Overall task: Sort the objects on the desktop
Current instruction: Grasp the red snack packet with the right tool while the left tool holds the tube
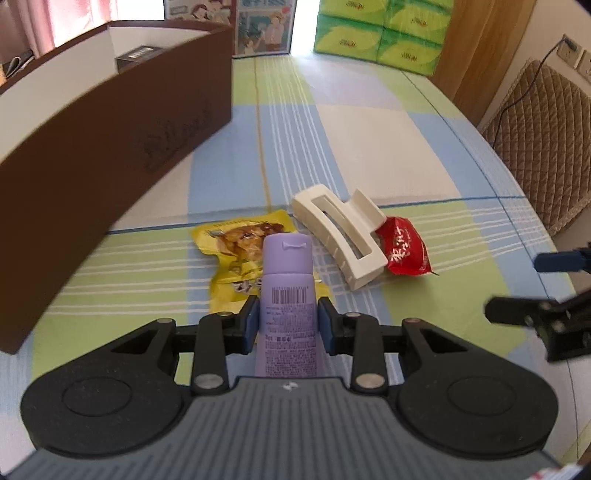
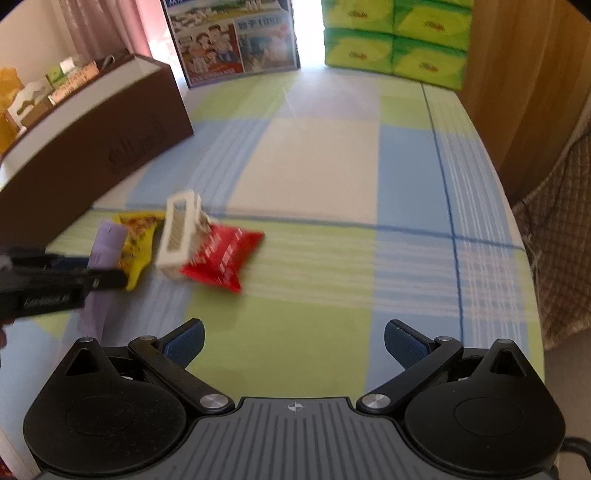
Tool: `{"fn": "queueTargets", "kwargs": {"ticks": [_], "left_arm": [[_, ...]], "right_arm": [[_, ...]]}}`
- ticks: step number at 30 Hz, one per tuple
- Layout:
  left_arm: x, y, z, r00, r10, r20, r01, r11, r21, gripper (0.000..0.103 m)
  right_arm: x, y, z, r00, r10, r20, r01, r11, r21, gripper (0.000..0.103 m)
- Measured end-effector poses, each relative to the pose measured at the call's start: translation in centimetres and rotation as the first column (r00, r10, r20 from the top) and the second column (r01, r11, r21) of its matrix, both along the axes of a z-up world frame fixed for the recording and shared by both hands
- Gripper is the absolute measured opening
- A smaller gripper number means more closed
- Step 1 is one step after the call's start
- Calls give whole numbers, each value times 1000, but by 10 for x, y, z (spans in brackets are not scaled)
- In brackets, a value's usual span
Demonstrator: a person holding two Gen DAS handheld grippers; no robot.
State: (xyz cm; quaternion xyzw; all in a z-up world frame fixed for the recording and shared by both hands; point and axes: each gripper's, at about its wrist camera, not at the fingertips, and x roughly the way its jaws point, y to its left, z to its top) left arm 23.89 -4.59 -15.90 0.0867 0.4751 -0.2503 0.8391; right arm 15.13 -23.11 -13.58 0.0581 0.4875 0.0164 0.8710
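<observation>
My left gripper is shut on a purple tube, cap pointing away from me, held over a yellow snack packet. A white hair claw clip lies to the right of the packet, resting against a red snack packet. The right wrist view shows the same tube, yellow packet, clip and red packet at left, with the left gripper beside them. My right gripper is open and empty over the tablecloth, to the right of the objects.
A brown box with a white interior stands at left, a dark item inside. Green tissue packs and a picture board stand at the table's far end. A quilted chair is beyond the right edge.
</observation>
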Motion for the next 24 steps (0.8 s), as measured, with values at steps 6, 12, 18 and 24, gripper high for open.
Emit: {"fn": "queueTargets", "kwargs": {"ticks": [6,12,18,24], "left_arm": [[-6,27,17,998,66,23,-66,998,-16,28],[-4,56,28,988,151,40,-150,988,-23,28],[-1,79,35,974,218,55,-217,976,-27,28],[-1,91,34,964,260,50,-259,966,-25,28]], "right_arm": [[30,14,2,999,15,46,-17,999,33,101],[57,22,-3,999,-6,53,4,999,44,92],[76,25,-15,1000,-14,-5,14,999,36,74],[85,30,-30,999,4,-53,-4,1000,10,54]]}}
